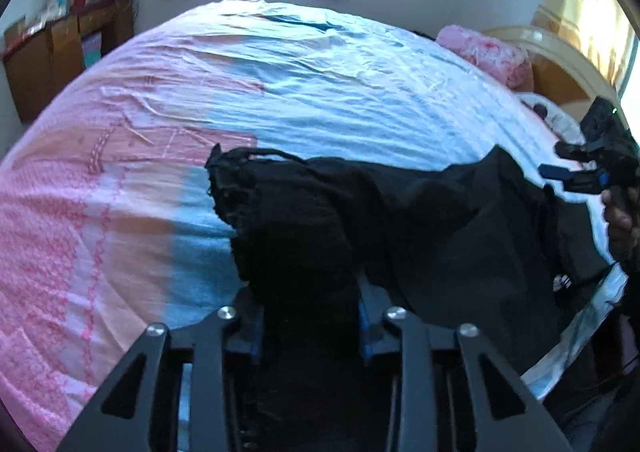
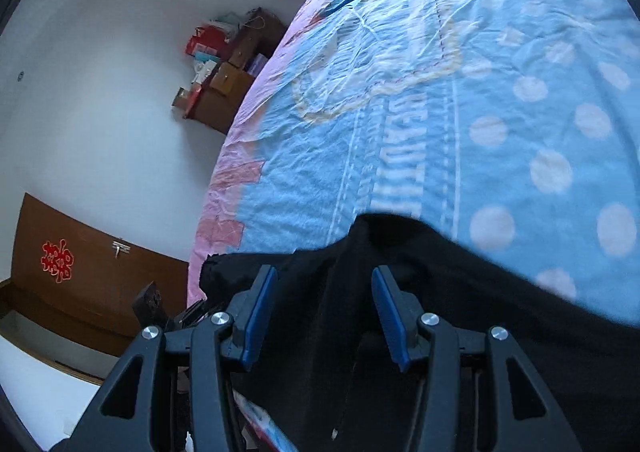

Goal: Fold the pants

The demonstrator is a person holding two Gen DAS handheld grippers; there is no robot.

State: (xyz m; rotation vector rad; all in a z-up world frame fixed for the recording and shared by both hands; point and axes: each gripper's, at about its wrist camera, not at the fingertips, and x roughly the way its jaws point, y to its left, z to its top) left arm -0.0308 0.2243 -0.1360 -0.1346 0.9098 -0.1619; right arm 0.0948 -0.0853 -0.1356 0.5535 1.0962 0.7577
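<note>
Black pants lie along the near edge of a bed with a pink and blue sheet. My left gripper has a bunched black end of the pants between its blue-padded fingers and holds it raised. My right gripper is open just above the black cloth, its blue pads apart with nothing clamped. In the left wrist view the right gripper shows at the far right, open, above the pants' other end.
A pink pillow and a wooden headboard are at the bed's right end. A wooden cabinet with boxes stands by the far wall. A brown chest stands by the bed.
</note>
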